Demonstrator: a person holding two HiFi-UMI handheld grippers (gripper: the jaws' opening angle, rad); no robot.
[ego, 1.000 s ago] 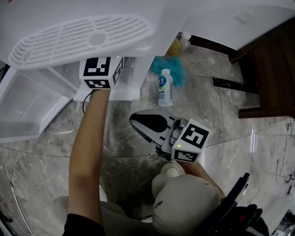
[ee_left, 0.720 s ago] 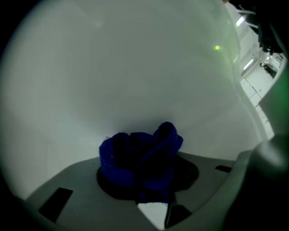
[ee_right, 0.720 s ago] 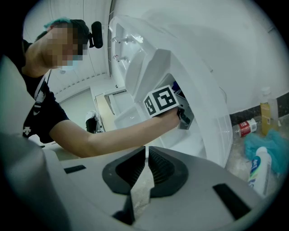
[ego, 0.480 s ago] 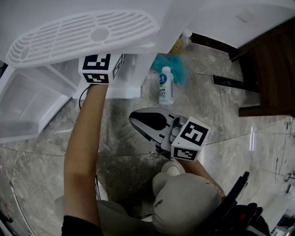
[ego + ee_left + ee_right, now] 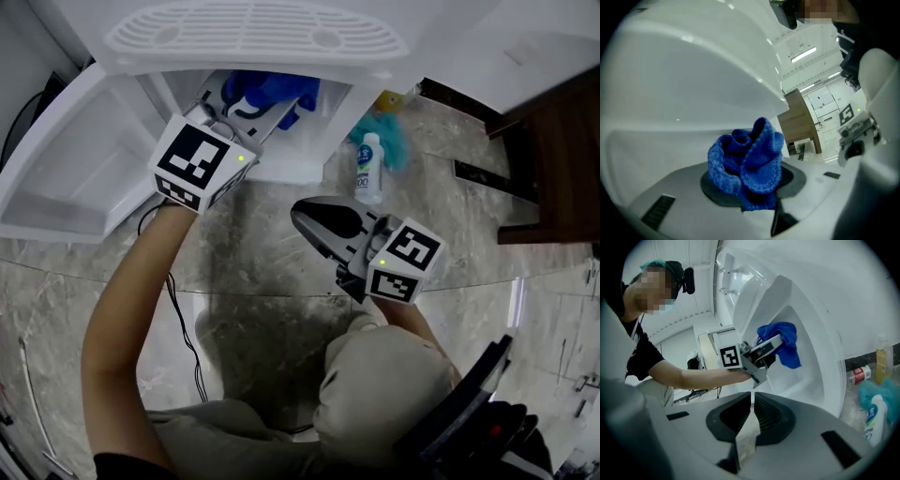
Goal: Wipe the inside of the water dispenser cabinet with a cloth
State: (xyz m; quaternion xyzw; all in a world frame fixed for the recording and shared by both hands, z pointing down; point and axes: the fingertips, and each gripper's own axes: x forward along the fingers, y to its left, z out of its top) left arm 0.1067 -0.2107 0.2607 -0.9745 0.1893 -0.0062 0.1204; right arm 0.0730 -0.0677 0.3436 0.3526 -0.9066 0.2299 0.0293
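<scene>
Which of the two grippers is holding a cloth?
The left gripper: its jaws are clamped on a bunched blue cloth. The right gripper has its jaws shut together with nothing between them.

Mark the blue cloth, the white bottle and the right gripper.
blue cloth [image 5: 750, 159]: left gripper view, bunched middle of the fabric.
white bottle [image 5: 368, 171]: head view, on its label.
right gripper [image 5: 752, 398]: right gripper view, where the shut jaw tips meet.
</scene>
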